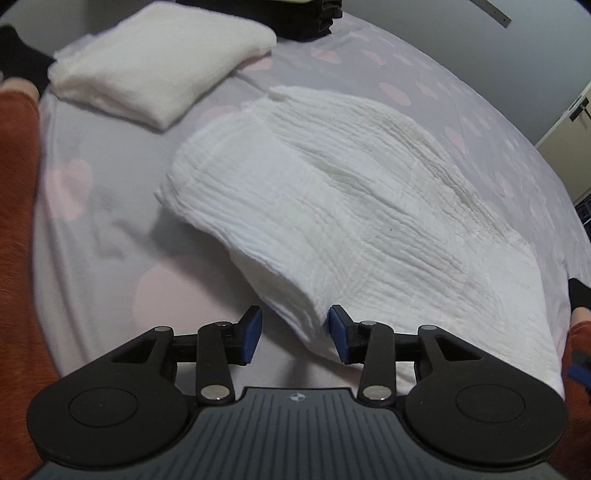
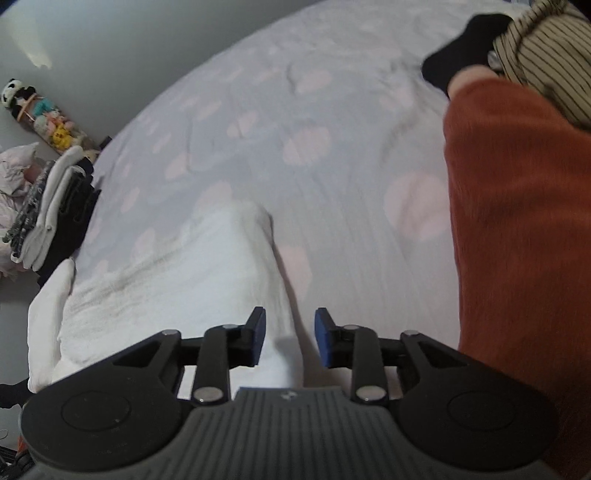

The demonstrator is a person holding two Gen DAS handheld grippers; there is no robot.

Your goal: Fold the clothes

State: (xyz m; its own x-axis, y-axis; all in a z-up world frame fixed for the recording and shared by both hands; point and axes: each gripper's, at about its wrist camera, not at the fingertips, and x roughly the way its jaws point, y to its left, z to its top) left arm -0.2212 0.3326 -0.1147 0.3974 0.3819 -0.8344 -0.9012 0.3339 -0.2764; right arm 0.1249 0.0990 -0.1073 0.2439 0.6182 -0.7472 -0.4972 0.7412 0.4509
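A white crinkled muslin cloth [image 1: 332, 206] lies folded on the lilac bedsheet [image 1: 110, 236] with pink heart shapes. My left gripper [image 1: 295, 334] is open, its jaws astride the cloth's near corner, not closed on it. In the right wrist view the same white cloth [image 2: 177, 273] lies at lower left. My right gripper [image 2: 289, 338] is open, with the cloth's near edge between the jaws and the left blue pad [image 2: 258, 332] over it. A second white cloth [image 1: 162, 62] lies folded at the far left.
A dark folded stack [image 1: 306, 18] sits at the far edge of the bed. A pile of folded clothes [image 2: 55, 206] lies at the bed's left side. Legs in rust-orange trousers [image 2: 517, 221] with black socks [image 2: 465, 44] lie on the bed. A striped garment [image 2: 546, 59] lies at top right.
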